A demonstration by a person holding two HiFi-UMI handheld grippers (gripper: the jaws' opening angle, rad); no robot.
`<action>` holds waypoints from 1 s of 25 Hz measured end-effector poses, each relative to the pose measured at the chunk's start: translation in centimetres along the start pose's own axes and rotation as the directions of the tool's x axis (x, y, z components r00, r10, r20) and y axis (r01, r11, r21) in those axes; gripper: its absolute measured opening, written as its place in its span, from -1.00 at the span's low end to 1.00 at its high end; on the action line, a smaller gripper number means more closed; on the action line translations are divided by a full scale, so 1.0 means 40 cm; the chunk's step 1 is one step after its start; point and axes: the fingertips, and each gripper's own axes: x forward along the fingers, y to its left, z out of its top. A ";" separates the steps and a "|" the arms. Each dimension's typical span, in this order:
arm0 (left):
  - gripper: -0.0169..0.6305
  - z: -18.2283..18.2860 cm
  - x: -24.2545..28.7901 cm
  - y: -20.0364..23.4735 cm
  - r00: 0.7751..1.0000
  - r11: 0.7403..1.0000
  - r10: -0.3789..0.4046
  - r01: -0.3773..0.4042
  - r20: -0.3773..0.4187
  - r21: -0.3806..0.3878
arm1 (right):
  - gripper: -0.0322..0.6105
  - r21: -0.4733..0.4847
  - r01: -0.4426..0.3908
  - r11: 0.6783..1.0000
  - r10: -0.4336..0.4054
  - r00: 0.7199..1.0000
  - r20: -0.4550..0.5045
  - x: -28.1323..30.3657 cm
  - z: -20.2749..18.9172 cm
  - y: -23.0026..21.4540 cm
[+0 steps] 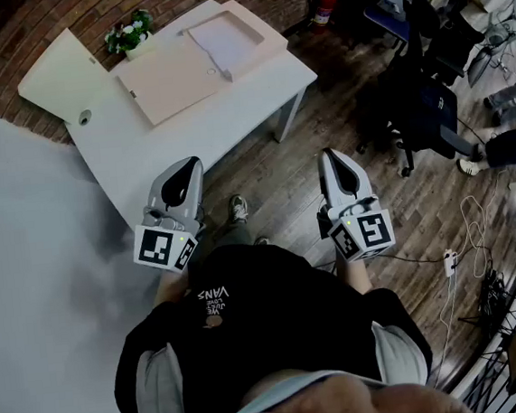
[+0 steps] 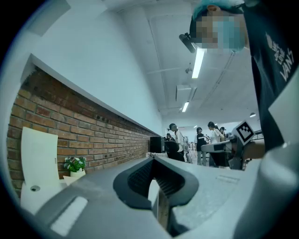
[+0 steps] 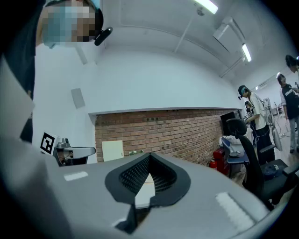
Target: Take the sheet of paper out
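— Head view: sheet of paper (image 1: 224,39) lies in the open folder (image 1: 173,80) at the table's (image 1: 223,123) far right corner.
— Yes; left gripper (image 1: 190,165) and right gripper (image 1: 328,155) are closed, empty. I'd step closer, open one first.

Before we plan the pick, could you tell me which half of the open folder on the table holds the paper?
The right half: the white sheet lies inside it. The left half, nearer the plant, is bare.
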 end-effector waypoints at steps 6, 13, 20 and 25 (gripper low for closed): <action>-0.95 -0.010 0.019 0.029 1.000 1.000 0.002 -0.002 -0.012 0.017 | -0.90 0.008 -0.011 1.000 0.011 1.000 0.005 0.032 0.001 -0.002; -0.95 -0.021 0.059 0.068 1.000 0.999 -0.013 0.012 -0.006 -0.033 | -0.89 0.050 -0.018 0.999 0.018 1.000 0.011 0.086 -0.003 -0.016; -0.95 -0.032 0.120 0.135 1.000 0.998 -0.028 0.027 -0.010 -0.049 | -0.89 0.026 -0.001 1.000 0.002 1.000 -0.023 0.168 -0.014 -0.035; -0.95 -0.031 0.176 0.199 0.999 0.997 -0.048 0.048 -0.011 -0.054 | -0.89 0.030 0.022 0.999 -0.021 1.000 -0.022 0.240 -0.009 -0.052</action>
